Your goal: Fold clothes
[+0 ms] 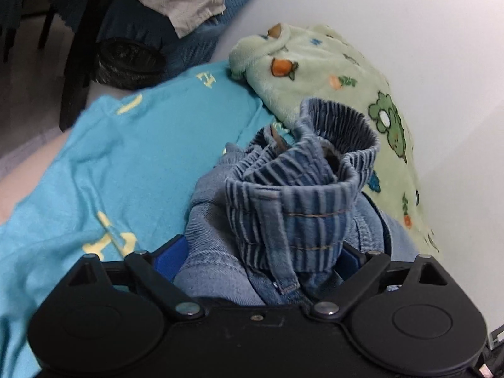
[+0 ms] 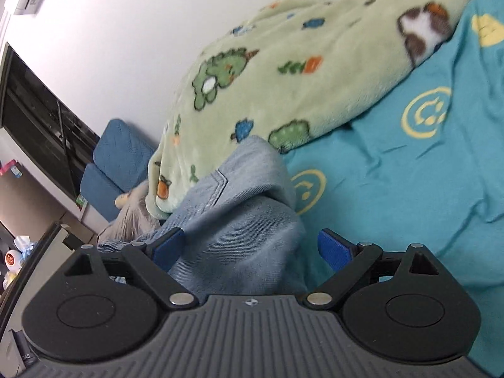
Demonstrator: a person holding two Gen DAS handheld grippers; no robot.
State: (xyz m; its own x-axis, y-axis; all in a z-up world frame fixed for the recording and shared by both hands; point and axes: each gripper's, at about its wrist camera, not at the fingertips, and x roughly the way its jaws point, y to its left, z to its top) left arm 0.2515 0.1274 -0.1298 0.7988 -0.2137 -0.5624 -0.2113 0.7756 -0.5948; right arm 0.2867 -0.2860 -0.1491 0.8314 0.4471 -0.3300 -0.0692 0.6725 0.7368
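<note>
Covering bed, teal sheet [image 2: 393, 170], white wall [image 1: 425, 47] behind

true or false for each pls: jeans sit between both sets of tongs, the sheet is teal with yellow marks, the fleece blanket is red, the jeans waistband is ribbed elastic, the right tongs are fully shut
1. Denim jeans lie between the blue pads of both the left tongs and the right tongs. True.
2. The bed sheet is teal with yellow marks. True.
3. The fleece blanket is red. False: it is pale green with cartoon dinosaurs, trees and carrots.
4. The jeans' waistband is ribbed, gathered elastic. True.
5. The right tongs are fully shut. False: their pads stand wide apart, with a gap showing between the denim and one pad.
</note>
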